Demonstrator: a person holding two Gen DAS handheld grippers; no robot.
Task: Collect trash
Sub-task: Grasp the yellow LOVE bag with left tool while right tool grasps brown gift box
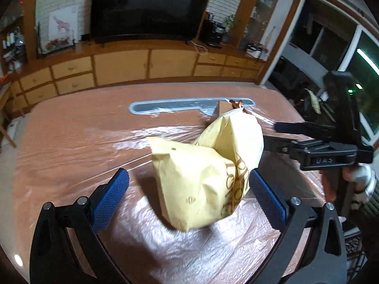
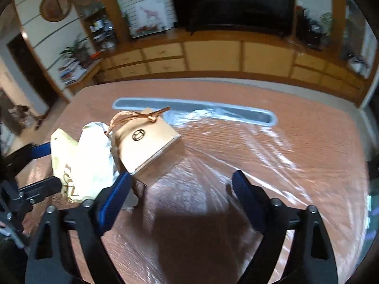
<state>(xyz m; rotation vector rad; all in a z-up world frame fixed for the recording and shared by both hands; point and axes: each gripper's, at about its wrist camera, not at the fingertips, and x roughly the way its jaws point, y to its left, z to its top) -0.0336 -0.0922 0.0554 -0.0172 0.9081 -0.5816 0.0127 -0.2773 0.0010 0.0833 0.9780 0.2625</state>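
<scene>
A crumpled pale yellow paper bag (image 1: 208, 177) stands on the plastic-covered table, between the open fingers of my left gripper (image 1: 189, 184); whether the pads touch it is unclear. In the right wrist view the yellow bag (image 2: 83, 163) is at the left, with the left gripper's fingers (image 2: 41, 151) on either side. A tan paper gift bag (image 2: 149, 144) with a copper rope handle lies tilted beside it; only its top shows behind the yellow bag in the left wrist view (image 1: 222, 108). My right gripper (image 2: 182, 184) is open and empty, its left pad (image 2: 118, 194) close to the tan bag.
The wooden table (image 2: 284, 165) is covered in wrinkled clear plastic film. A long grey slot (image 1: 175, 105) runs across its far side. Beyond are wooden cabinets (image 1: 142, 66) and a dark TV (image 1: 146, 7). The right gripper's body (image 1: 331, 151) is at the right of the left wrist view.
</scene>
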